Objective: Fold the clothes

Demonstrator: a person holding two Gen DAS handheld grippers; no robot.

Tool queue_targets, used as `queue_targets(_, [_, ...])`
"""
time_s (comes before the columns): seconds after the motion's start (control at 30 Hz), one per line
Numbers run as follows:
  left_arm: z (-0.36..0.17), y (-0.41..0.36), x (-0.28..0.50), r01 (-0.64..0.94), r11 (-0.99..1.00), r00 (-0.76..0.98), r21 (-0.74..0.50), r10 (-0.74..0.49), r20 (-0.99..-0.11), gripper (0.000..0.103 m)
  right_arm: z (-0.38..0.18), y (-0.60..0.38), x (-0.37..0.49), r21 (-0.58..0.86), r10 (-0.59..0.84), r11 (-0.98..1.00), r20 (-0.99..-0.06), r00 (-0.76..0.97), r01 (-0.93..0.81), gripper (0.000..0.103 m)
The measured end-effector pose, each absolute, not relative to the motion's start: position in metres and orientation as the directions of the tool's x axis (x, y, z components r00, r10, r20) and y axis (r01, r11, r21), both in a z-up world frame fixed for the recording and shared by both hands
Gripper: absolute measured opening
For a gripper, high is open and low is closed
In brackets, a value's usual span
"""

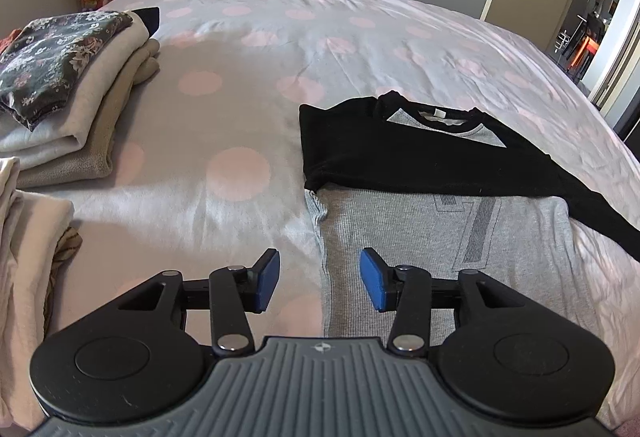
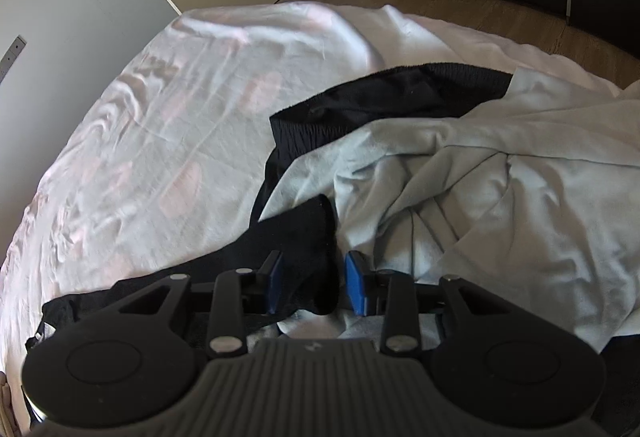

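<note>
Sleeve-folding step, by my reading: left gripper [image 1: 319,279] hangs released above the shirt's [image 1: 400,237] edge; right gripper [image 2: 313,283] straddles the black sleeve [image 2: 308,237], grip unclear. Next, carry it inward.

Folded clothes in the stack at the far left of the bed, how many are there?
3 that show: a dark floral piece on top, a pale grey one under it, a tan one at the bottom. More may be hidden behind.

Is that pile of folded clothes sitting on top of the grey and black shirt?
No, the folded pile sits on the spotted bed cover well off to the left, apart from the grey and black shirt.
</note>
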State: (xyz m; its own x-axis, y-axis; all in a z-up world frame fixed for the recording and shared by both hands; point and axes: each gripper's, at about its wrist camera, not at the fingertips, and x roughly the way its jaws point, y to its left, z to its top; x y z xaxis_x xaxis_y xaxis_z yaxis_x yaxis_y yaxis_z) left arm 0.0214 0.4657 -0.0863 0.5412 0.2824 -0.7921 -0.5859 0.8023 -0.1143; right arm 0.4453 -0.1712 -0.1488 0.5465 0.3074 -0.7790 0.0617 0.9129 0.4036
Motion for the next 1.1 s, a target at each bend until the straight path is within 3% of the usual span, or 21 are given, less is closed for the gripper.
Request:
queue_targets(0.1, [-0.089,0.465,0.019,-0.586,0.799,0.547,-0.134,0.268,-0.793,0.043,-0.157,-0.166,0.450,0.395,0.302,0.916,-0.793,0.530,0.069,0.024])
queue_targets(0.17, [-0.091,0.463,0.017,-0.582,0.802,0.544,-0.132,0.264,-0.796,0.043,-0.161,-0.163,0.452,0.381,0.289,0.921,-0.804,0.520,0.077,0.012])
queue_targets(0.23, [-0.093,0.463,0.014,-0.578,0.805,0.542,-0.131,0.260,-0.799,0.043,-0.156,-0.163,0.451,0.390,0.288,0.916,-0.802,0.524,0.094,0.009])
queue_targets(0.43, [-0.101,0.471,0.004,-0.594,0.790,0.531,-0.149,0.247,-0.811,0.043,-0.092,-0.141,0.447,0.419,0.332,0.908,-0.748,0.575,0.020,0.009])
queue_targets(0.7, [-0.098,0.477,-0.007,-0.600,0.772,0.561,-0.209,0.219,-0.799,0.043,0.038,-0.057,0.438,0.471,0.483,0.856,-0.588,0.648,-0.211,0.009])
queue_targets(1.0, [-0.090,0.484,-0.012,-0.586,0.773,0.596,-0.243,0.207,-0.776,0.043,0.144,0.087,0.404,0.511,0.705,0.703,-0.409,0.579,-0.495,0.004])
queue_targets(1.1, [-0.091,0.488,-0.013,-0.593,0.762,0.603,-0.262,0.204,-0.771,0.043,0.150,0.135,0.389,0.473,0.732,0.681,-0.417,0.538,-0.559,0.002])
